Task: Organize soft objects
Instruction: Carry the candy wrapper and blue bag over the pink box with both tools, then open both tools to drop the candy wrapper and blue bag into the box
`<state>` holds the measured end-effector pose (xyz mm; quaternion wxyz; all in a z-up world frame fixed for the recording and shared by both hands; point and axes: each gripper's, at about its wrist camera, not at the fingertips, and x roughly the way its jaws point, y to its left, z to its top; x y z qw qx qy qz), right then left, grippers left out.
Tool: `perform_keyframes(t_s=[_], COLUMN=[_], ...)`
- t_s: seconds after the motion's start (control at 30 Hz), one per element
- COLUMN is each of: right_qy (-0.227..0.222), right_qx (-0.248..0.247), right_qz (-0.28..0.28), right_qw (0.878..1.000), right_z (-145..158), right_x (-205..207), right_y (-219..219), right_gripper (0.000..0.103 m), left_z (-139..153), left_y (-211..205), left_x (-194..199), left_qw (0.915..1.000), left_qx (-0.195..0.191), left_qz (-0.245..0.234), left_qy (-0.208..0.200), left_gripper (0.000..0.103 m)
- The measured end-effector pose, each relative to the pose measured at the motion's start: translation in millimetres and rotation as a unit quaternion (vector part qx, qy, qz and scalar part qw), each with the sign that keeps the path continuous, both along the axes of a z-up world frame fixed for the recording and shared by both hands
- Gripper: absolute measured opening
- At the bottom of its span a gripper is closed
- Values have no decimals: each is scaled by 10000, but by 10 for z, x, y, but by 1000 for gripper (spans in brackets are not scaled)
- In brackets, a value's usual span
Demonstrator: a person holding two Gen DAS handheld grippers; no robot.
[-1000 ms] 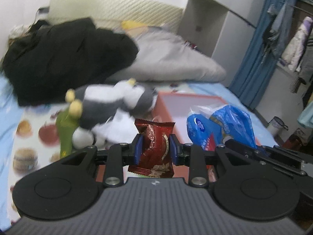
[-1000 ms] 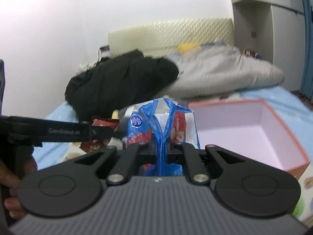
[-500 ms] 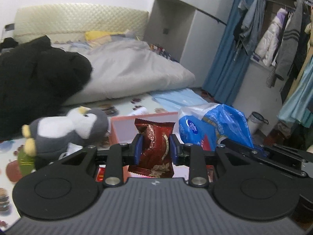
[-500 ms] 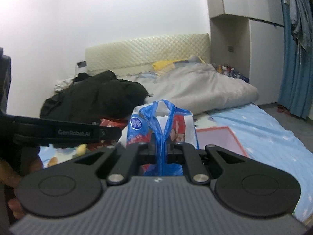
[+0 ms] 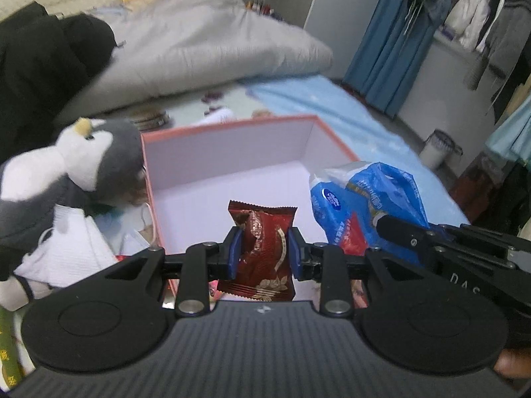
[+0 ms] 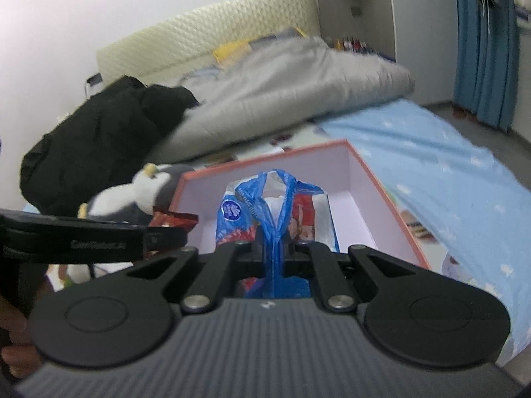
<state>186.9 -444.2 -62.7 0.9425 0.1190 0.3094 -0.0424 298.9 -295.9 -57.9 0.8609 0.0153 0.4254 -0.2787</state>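
1. Change since a second ago: the open box (image 5: 232, 152) has swung from the 1 o'clock background to fill the middle of both your views, and you now look down into it. Judged meaning: both loads are poised over the drop point, release pending
2. Plush penguin (image 5: 76, 162), at 9 o'clock in the left view: lying on the bed outside the box, its head touching the box's left wall; white face masks (image 5: 69, 242) lie under it. Not yet sorted
3. Left gripper (image 5: 264, 252), your left hand: pads pinching a dark red snack packet (image 5: 265, 248) by its sides, packet upright over the box's near floor
4. Box, pink-rimmed, pale lilac inside: the floor that shows is bare; nothing appears to rest in it yet, though the near edge is hidden behind both tools
5. Right gripper (image 6: 274, 255), at 3 o'clock from the left one: jaws pressed nearly together on the twisted handles of a blue plastic bag (image 6: 265, 212) holding printed packets, bag suspended over the box interior
6. Grey duvet (image 6: 298, 89) and black garment (image 6: 99, 132), 11 to 12 o'clock: beyond the box, untouched
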Motion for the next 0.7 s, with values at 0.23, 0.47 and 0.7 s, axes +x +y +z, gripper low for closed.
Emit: perform_keyframes(t_s=[0.23,0.47,0.7], right_qy=[451,807,701], right_qx=[237,501,516], right_qz=[-79,-306,-512], right_qw=[9987,9950,9949], right_z=[-449,-728,-676], right_x=[316,473,436], right_y=[-250,-404,-450], right_gripper=[10,13,46], left_z=[-477,-745,-633], left_y=[-191,-282,-186], left_x=[335,427,458], left_qw=[9990,9973,9982], left_qx=[241,359,118], left_qz=[23,-125,-79], left_qy=[386,622,581], left_gripper=[34,34,48])
